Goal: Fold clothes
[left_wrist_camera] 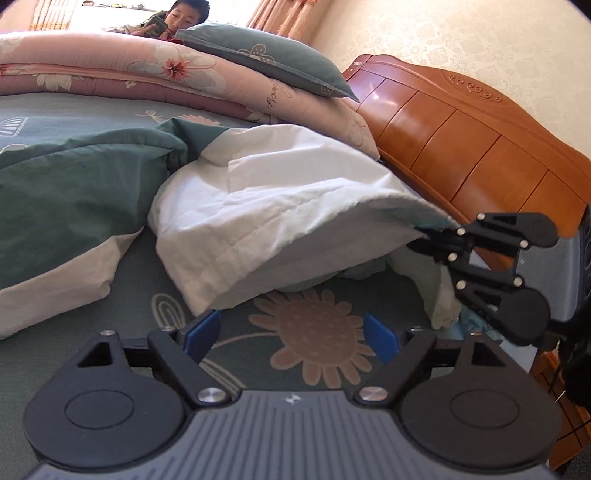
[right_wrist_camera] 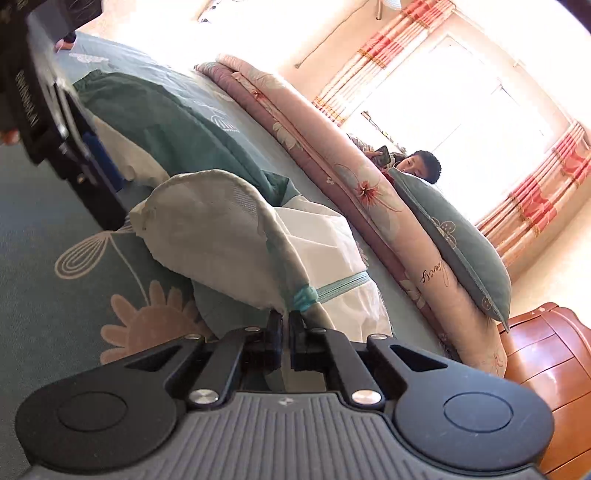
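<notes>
A green and white jacket (left_wrist_camera: 277, 206) lies crumpled on the teal flowered bed sheet (left_wrist_camera: 110, 369). At the right, my right gripper (left_wrist_camera: 436, 243) is shut on the jacket's white hem and holds it lifted, so the cloth arches above the sheet. In the right wrist view the right gripper (right_wrist_camera: 286, 317) pinches the jacket (right_wrist_camera: 221, 221) beside its pale teal zip (right_wrist_camera: 340, 284). My left gripper (left_wrist_camera: 291, 332) is open just above the sheet, in front of the raised white fold, with nothing between its blue fingers (left_wrist_camera: 201, 332). The left gripper (right_wrist_camera: 103, 158) also shows at the far left there.
A folded pink flowered quilt (left_wrist_camera: 129, 70) and a teal pillow (left_wrist_camera: 273, 62) lie along the bed's far side. The wooden headboard (left_wrist_camera: 461, 140) rises at the right. A person (left_wrist_camera: 184, 18) sits behind the quilt by the window. Bare sheet spreads in front.
</notes>
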Available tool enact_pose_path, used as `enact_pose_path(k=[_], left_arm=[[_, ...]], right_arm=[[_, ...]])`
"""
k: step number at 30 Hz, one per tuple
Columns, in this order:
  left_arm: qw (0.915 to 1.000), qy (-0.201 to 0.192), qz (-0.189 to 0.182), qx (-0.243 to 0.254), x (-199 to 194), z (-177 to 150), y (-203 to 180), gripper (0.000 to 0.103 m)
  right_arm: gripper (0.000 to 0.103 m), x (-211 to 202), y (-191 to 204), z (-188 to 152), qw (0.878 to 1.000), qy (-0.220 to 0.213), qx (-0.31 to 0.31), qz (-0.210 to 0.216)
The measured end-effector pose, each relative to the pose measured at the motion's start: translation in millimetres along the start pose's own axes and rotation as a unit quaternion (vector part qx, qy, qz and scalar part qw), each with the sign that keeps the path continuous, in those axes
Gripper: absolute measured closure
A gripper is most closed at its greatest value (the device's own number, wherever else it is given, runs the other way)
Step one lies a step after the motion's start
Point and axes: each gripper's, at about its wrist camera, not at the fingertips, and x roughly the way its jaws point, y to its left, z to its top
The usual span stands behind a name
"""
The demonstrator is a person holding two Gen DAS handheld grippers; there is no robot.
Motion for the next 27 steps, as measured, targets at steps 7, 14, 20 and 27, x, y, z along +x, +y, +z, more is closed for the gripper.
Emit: enact_pose_path(k=[7,14,20,27], left_arm=[[0.9974,-0.024,0.046,-0.050,44.6,0.2,13.9,0.019],[0.9878,-0.027,0.103,-0.113,82.8,12.1,24.7,0.083],[0.9885,-0.027,0.142,-0.044,34.2,13.2,1.0,0.090],[0.9842,-0.014,0.174,0.031,-62.3,17.5,-27.0,0.090]], right_arm=[[0.099,-3.7,-14.8,21.4,0.999,0.002,0.044,0.006],[0.099,6.1,-2.0,24.8,0.999,0.003,0.039,0.008],[0.099,-2.5,-2.0,19.6,1.000,0.001,0.023,0.007],[0.098,-32.7,4.2,8.1,0.998,0.022,-0.003,0.063]])
